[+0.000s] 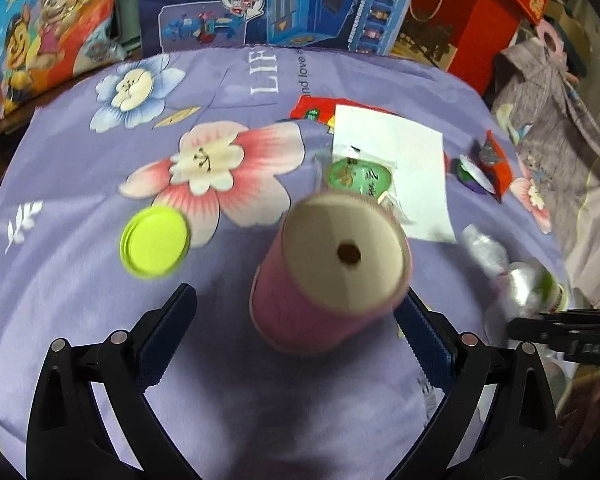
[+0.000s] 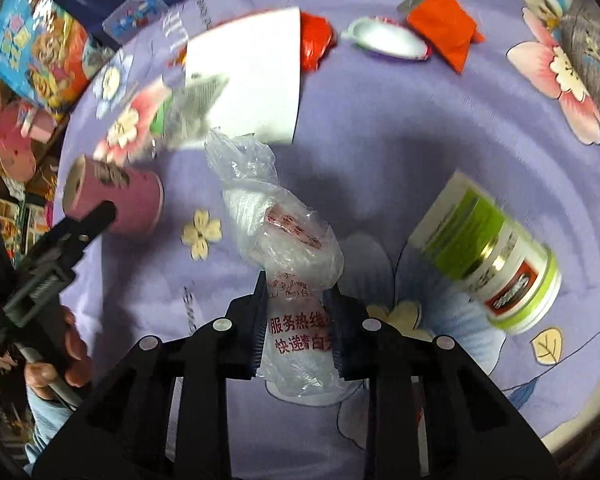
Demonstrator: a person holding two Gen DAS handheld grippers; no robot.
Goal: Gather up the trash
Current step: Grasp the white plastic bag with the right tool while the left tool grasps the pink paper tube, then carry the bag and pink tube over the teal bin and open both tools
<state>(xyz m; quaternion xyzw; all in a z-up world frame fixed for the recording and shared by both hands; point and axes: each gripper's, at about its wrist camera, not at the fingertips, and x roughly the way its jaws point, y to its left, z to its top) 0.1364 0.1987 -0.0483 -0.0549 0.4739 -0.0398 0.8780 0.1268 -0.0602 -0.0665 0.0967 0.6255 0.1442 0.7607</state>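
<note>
A pink paper cup [image 1: 332, 280] stands upside down on the purple flowered cloth [image 1: 60, 312], its pale base with a small hole facing up. My left gripper [image 1: 298, 296] is open around it: the right finger sits close against the cup and the left finger stands apart. In the right wrist view, my right gripper [image 2: 296, 286] is shut on a crumpled clear plastic bag [image 2: 284, 232] printed with red characters. The same pink cup [image 2: 120, 200] shows at the left of that view, behind one black finger of the left gripper [image 2: 100, 214].
Loose on the cloth are a yellow-green lid [image 1: 154, 242], a white sheet [image 2: 248, 76], a green-topped packet [image 1: 358, 176], a red wrapper [image 2: 316, 40], an orange packet [image 2: 444, 36], a white-and-purple tub [image 2: 388, 38] and a green-labelled can [image 2: 488, 256]. Toy boxes [image 1: 260, 0] line the far edge.
</note>
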